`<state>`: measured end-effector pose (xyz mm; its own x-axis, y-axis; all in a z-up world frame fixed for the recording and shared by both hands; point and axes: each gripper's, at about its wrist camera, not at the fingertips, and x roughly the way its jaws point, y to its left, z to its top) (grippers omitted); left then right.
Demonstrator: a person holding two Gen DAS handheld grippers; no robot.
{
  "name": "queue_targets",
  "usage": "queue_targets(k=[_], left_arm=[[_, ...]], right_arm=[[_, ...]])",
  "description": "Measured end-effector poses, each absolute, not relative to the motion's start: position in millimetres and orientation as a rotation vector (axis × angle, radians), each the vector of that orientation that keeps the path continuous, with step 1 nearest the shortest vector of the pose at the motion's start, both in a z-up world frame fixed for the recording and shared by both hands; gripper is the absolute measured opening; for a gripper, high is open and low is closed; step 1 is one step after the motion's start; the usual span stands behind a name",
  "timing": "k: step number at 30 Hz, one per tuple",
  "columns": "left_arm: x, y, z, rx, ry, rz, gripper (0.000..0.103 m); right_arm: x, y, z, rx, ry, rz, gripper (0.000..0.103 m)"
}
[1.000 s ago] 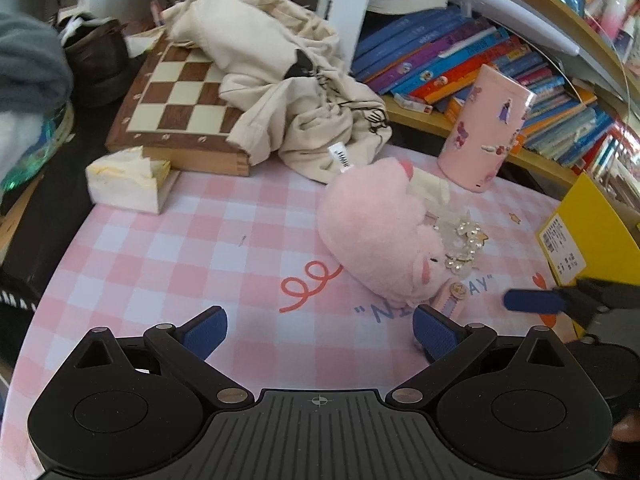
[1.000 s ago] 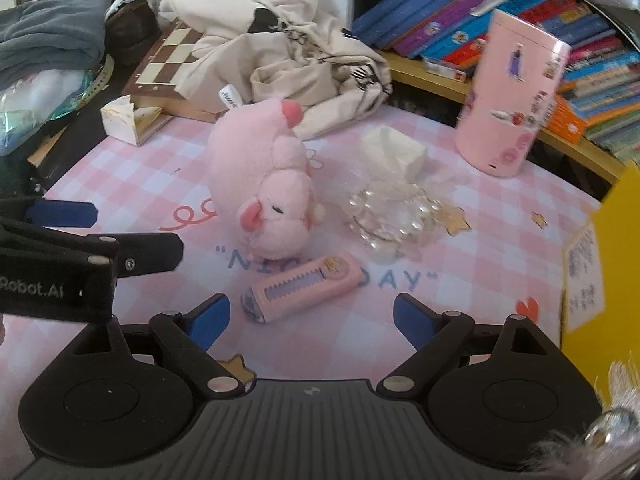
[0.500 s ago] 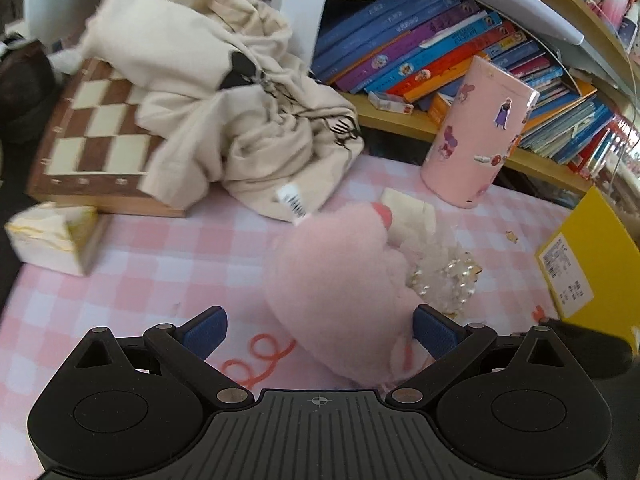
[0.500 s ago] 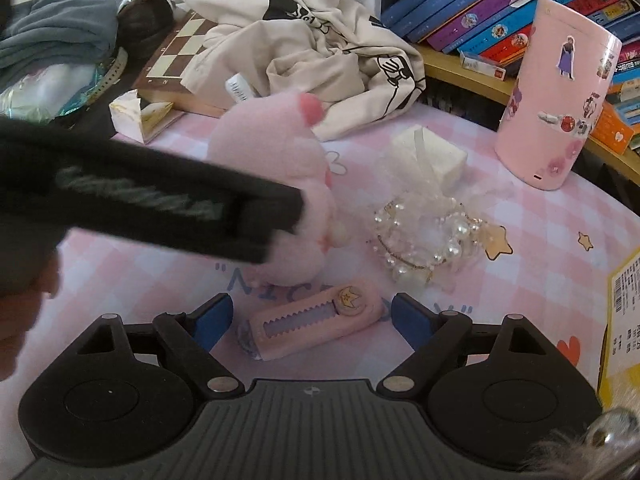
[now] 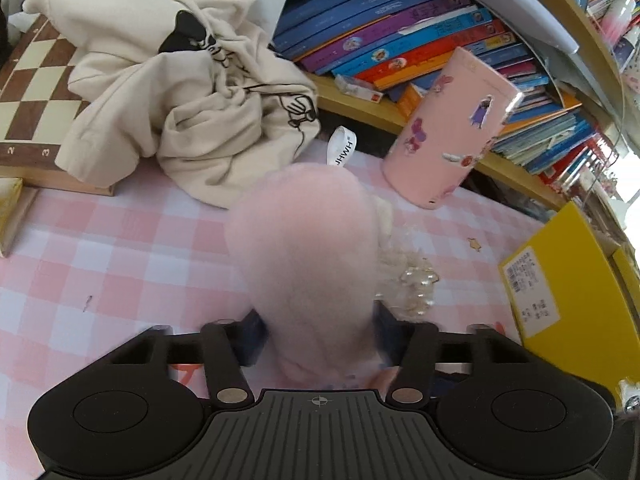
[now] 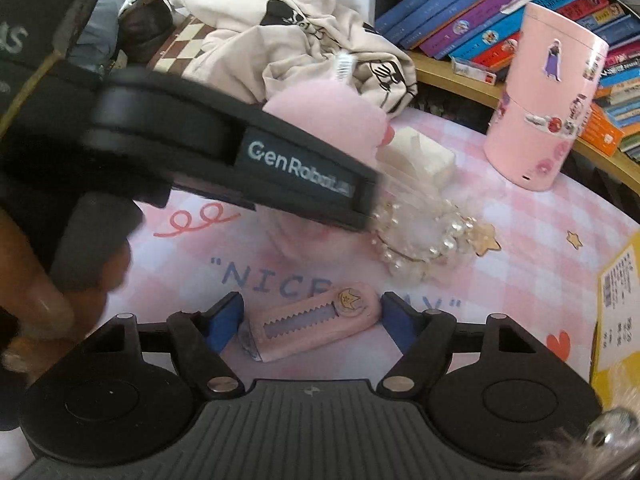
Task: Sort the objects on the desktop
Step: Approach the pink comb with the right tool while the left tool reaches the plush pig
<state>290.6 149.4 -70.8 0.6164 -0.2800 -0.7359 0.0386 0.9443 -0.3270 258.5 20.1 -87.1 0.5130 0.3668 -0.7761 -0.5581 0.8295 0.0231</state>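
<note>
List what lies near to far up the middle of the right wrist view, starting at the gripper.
right gripper → pink utility knife → pearl bracelet → white tissue block → cream hoodie

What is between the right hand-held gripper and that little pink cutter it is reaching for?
Nothing visible. The pink cutter already lies between the fingers of the right hand-held gripper, whose jaws are closing with gaps still showing on both sides. The left hand-held gripper crosses above, farther back, closing on the pink plush toy.
</note>
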Motion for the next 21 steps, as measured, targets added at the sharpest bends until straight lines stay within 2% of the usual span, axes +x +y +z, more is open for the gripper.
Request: queue_targets(k=[6, 21], left_arm=[[273, 160, -63, -0.309, 0.896, -0.162, 0.047], [170, 194, -25, -0.395, 0.824, -0.17, 0.047]], right_arm=[[245, 14, -76, -0.229, 0.853, 0.56, 0.073], [175, -23, -39, -0.176, 0.848, 0.532, 0.073]])
